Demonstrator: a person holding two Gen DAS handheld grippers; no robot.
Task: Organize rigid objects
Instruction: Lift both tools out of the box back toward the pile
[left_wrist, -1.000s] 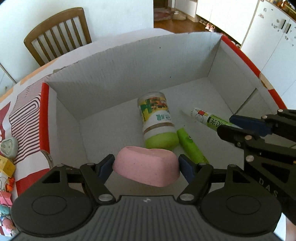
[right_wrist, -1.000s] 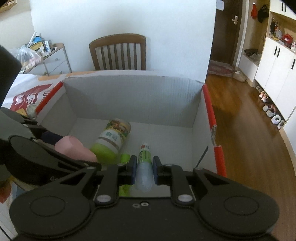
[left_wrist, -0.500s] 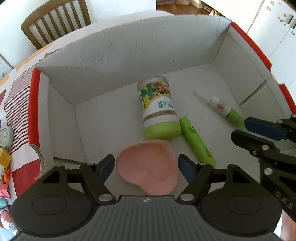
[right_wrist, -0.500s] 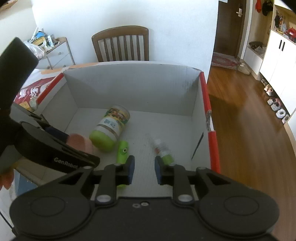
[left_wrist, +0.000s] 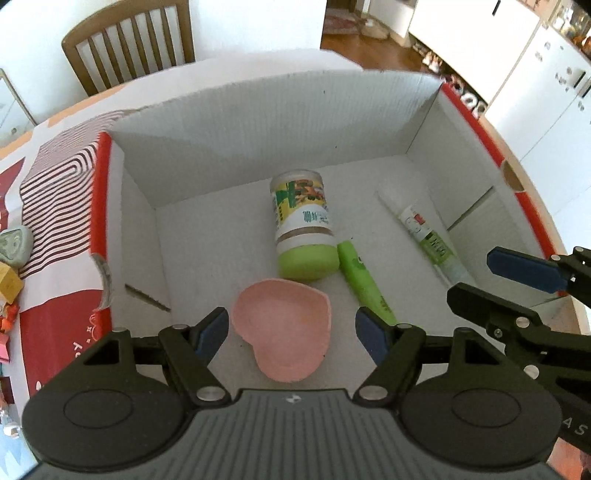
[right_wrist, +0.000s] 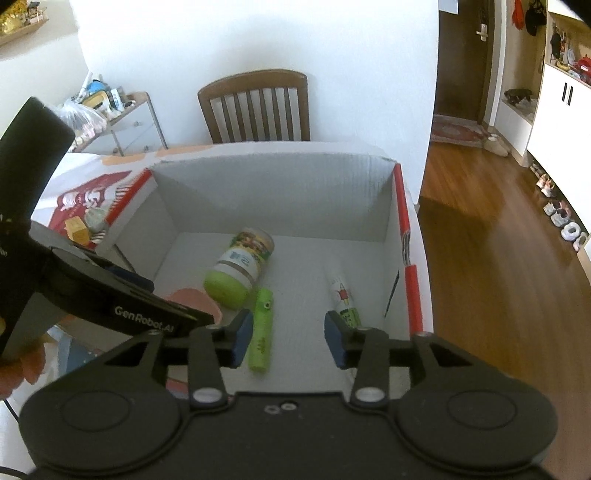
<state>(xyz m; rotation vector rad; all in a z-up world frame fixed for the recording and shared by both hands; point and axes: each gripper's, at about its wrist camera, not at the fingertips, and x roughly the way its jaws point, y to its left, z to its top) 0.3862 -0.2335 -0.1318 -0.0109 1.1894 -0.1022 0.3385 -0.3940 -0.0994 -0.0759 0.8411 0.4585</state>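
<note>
A white cardboard box with red rims holds every item. A pink heart-shaped dish lies flat on its floor, below and between the fingers of my left gripper, which is open with gaps on both sides. Just beyond the dish lie a green-lidded jar on its side and a green marker. A white and green tube rests near the right wall. My right gripper hangs over the floor between the marker and the tube, its jaws opening with nothing between them.
A wooden chair stands behind the table. Small toys, among them a grey-green one and a yellow block, lie on the red patterned cloth left of the box. The right gripper reaches in over the box's right side, close to the left one.
The right gripper let go of the tube, which now lies on the box floor, and its jaws spread. The pink dish left the left gripper's pads and lies flat. Both grippers rose slightly.
</note>
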